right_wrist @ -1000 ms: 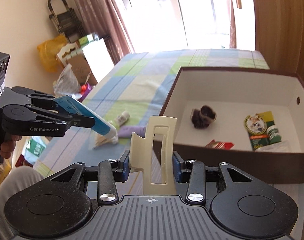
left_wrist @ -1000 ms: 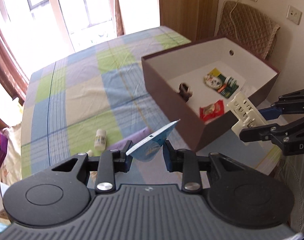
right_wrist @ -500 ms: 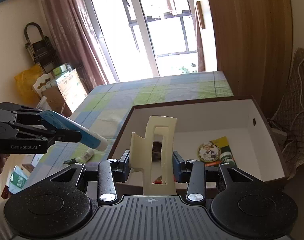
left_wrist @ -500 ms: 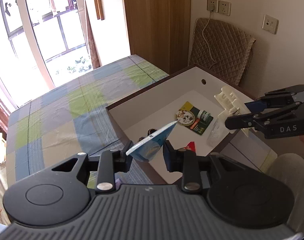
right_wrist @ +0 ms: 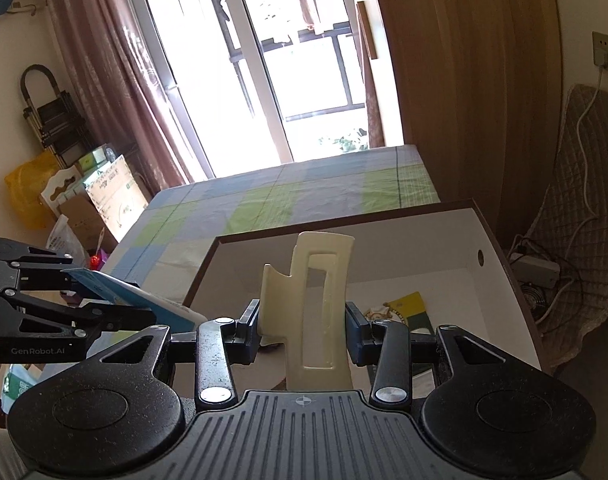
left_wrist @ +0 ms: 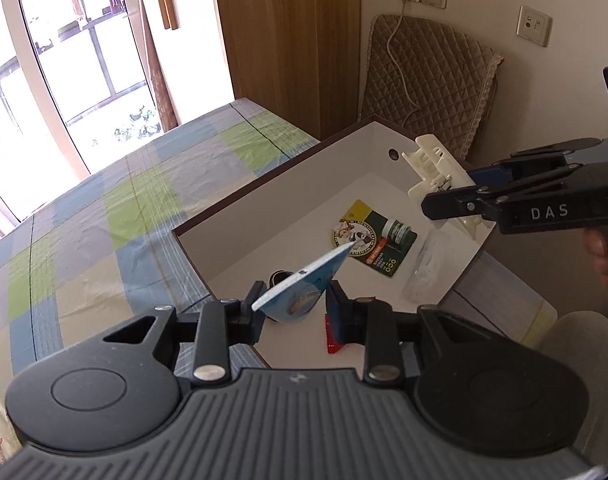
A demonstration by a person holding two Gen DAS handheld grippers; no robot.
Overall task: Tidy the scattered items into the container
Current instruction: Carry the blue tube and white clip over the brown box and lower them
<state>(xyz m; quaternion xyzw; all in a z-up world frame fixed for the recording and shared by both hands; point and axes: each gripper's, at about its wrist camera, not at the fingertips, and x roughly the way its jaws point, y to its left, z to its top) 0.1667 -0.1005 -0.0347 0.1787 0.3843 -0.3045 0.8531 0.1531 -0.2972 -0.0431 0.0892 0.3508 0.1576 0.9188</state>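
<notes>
We see the checked tablecloth at 10 o'clock of the left wrist view, and the white-lined box open at centre. At 3 o'clock our right gripper clamps a cream hair claw above the box. Our left gripper grips a blue tube over the box's near corner. On the box floor lie a green card, a clear packet and a red wrapper
</notes>
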